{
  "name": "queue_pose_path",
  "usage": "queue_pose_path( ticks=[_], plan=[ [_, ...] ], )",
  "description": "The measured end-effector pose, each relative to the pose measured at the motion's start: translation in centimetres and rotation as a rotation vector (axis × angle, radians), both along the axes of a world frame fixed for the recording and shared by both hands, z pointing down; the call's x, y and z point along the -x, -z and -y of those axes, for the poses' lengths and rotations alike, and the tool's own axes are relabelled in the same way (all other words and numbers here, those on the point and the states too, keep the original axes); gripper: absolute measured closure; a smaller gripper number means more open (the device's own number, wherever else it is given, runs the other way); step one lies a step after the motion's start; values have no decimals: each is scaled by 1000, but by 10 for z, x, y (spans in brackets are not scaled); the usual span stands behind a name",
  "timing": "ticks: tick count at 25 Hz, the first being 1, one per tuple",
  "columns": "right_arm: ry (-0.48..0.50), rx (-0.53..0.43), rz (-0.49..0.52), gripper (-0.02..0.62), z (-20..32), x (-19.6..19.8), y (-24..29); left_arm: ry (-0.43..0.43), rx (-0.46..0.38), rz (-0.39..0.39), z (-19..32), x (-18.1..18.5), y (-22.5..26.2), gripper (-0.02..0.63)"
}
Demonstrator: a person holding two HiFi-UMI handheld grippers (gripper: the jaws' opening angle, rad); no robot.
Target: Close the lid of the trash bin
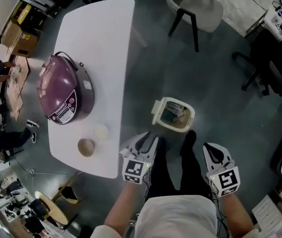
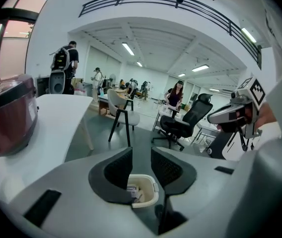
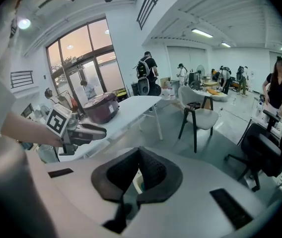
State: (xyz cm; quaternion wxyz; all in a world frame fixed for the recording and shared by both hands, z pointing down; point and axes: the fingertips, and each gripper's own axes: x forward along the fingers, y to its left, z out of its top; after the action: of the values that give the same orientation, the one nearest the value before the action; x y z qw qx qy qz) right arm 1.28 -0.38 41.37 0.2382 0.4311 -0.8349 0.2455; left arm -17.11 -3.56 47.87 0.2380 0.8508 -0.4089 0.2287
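Observation:
A small cream trash bin (image 1: 175, 116) stands on the grey floor with its lid (image 1: 157, 111) flipped up at its left side and rubbish inside. Both grippers hang above the floor just short of it. My left gripper (image 1: 147, 139) is open and empty; in the left gripper view the bin (image 2: 146, 195) shows through the gap between its jaws (image 2: 141, 157). My right gripper (image 1: 210, 148) is to the bin's lower right. In the right gripper view its jaws (image 3: 140, 155) meet at the tips with nothing held, and a sliver of the bin (image 3: 136, 182) shows behind them.
A white table (image 1: 106, 58) on the left carries a purple rice cooker (image 1: 64, 90) and a small bowl (image 1: 86, 147). A grey chair (image 1: 198, 6) stands beyond the bin and a black office chair (image 1: 265, 63) to the right. The person's dark shoes (image 1: 189, 139) are close to the bin.

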Motion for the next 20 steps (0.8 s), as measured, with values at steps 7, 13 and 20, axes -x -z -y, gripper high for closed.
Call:
queue_pose_path(
  ticks=[7,13,20],
  plan=[
    [38,49,15,583,31,-5,-75,43,68,113,23,-2,-107,470],
    [73,103,44,583,39,1,-113,44,133,177,35,3,-170,465],
    [82,147,68,583,36,3,-151,21,172,249,46,5,-226,463]
  ],
)
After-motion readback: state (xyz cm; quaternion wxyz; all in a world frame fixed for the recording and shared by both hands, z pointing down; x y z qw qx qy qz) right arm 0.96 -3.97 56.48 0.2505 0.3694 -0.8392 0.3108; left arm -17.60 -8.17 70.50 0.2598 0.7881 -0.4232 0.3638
